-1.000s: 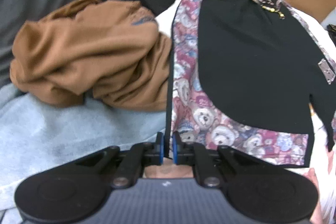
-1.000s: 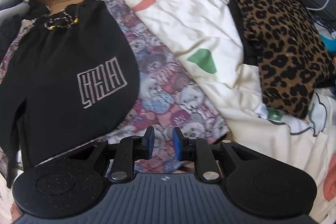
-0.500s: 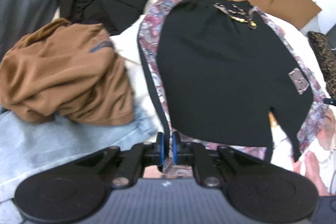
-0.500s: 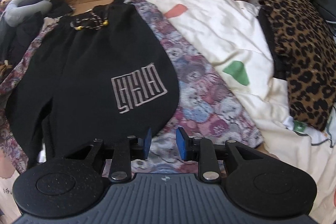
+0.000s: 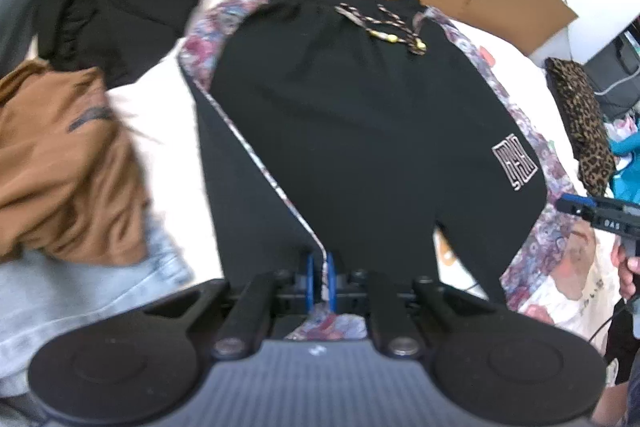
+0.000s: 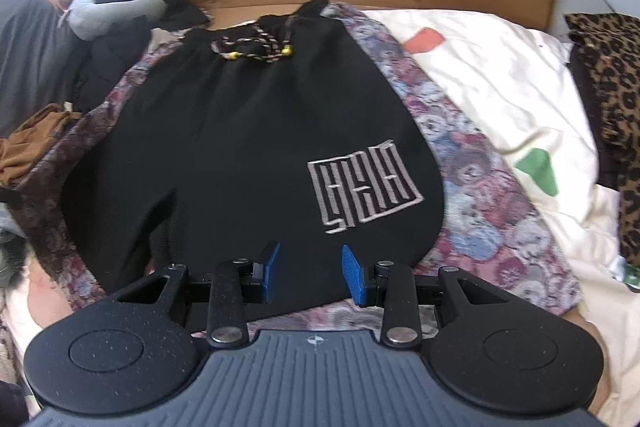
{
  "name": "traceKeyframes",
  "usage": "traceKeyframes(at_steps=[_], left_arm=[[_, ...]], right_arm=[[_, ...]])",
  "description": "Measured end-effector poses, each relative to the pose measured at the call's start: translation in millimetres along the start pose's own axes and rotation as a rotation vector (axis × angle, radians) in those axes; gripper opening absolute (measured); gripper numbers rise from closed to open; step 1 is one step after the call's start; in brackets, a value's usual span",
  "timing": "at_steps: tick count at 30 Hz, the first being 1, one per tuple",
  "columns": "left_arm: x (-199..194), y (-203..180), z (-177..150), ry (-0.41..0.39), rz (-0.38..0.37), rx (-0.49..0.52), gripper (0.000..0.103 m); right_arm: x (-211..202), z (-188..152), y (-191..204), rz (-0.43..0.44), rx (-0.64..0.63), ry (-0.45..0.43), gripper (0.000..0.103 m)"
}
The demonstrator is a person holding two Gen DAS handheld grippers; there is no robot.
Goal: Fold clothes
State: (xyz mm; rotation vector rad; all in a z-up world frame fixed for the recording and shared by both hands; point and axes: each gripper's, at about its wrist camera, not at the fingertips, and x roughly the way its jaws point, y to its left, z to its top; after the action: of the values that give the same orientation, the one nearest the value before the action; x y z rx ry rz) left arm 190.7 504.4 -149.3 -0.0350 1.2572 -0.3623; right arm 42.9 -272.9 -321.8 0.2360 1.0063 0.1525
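Bedsheet (image 6: 500, 75) bears black shorts (image 6: 240, 147): left fingers (image 5: 308, 279) pinch their hem, right fingers (image 6: 352, 279) opening above, empty.

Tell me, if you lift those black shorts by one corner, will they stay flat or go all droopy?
Probably droopy: the black shorts lie soft and flat over the teddy-print cloth, so they look thin and limp. They likely weigh little. The drawstring would probably dangle.
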Motion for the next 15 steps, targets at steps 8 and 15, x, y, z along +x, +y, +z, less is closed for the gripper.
traceKeyframes(at_steps=[8,15], left_arm=[[26,-52,19,0.012,-0.042,0.043,0.007],[46,-87,33,0.036,-0.076,0.053,0.007]], right_arm=[[9,1,32,0.110,-0.087,-0.011,0.041],[16,2,59,0.188,-0.136,-0.032,0.041]])
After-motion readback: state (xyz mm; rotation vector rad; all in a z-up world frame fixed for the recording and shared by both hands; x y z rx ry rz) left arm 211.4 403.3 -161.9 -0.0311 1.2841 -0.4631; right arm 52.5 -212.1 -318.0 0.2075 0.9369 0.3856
